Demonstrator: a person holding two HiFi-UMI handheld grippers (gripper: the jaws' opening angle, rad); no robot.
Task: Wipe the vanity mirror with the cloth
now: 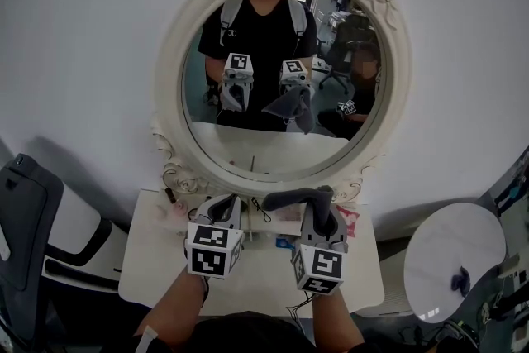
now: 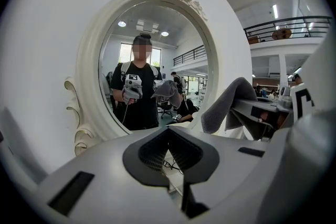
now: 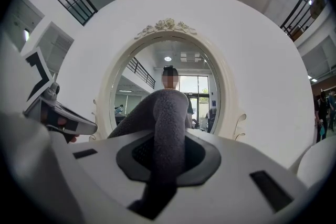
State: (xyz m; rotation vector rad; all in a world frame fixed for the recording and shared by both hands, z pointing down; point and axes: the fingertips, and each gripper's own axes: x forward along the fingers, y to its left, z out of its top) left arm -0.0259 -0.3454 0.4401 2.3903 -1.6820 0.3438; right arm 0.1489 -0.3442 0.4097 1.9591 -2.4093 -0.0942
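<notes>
The oval vanity mirror [image 1: 248, 143] in an ornate white frame hangs on the wall above a small white table [image 1: 149, 277]. My right gripper [image 1: 321, 211] is shut on a grey cloth [image 1: 296, 197], held just below the mirror's lower rim. In the right gripper view the cloth [image 3: 169, 118] drapes over the shut jaws and hides the lower part of the mirror [image 3: 202, 65]. My left gripper [image 1: 223, 207] is beside it on the left, shut with nothing in it. The left gripper view has the mirror [image 2: 113, 39] ahead and the cloth [image 2: 230, 102] to the right.
Small items lie at the back of the table: a pink thing [image 1: 175, 210], a dark cable [image 1: 264, 211] and a red-and-white packet [image 1: 347, 219]. A round white side table [image 1: 455, 256] stands at the right and a dark chair [image 1: 29, 236] at the left.
</notes>
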